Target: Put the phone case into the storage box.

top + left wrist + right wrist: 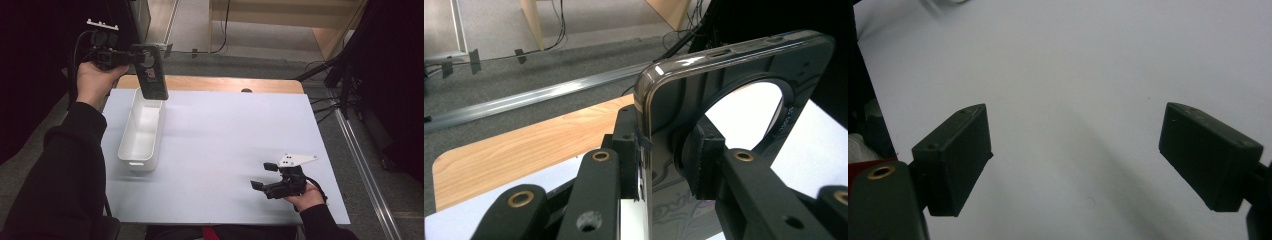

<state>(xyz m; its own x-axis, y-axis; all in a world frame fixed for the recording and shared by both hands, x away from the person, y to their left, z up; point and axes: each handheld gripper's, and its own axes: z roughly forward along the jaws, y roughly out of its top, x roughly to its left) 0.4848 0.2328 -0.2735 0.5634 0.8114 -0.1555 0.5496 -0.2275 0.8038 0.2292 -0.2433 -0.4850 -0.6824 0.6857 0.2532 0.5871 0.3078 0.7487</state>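
My left gripper (136, 56) is held up at the far left, above the table, shut on a dark glossy phone case (152, 75). The case hangs upright over the far end of a white oblong bin (142, 131). In the left gripper view the black jaws pinch the case's (724, 65) flat wall near its round cut-out, my left gripper (664, 160) closed tight on it. My right gripper (263, 176) rests low at the near right of the white table sheet, open. Nothing lies between its two black pads (953, 160) in the right gripper view, where my right gripper (1075, 155) faces bare white surface.
The white sheet (225, 150) covers most of a wooden table whose bare strip (225, 84) shows along the far edge. Beyond it lie grey floor and cables. A metal rail (365, 170) runs along the right side. Black drapes stand at both sides.
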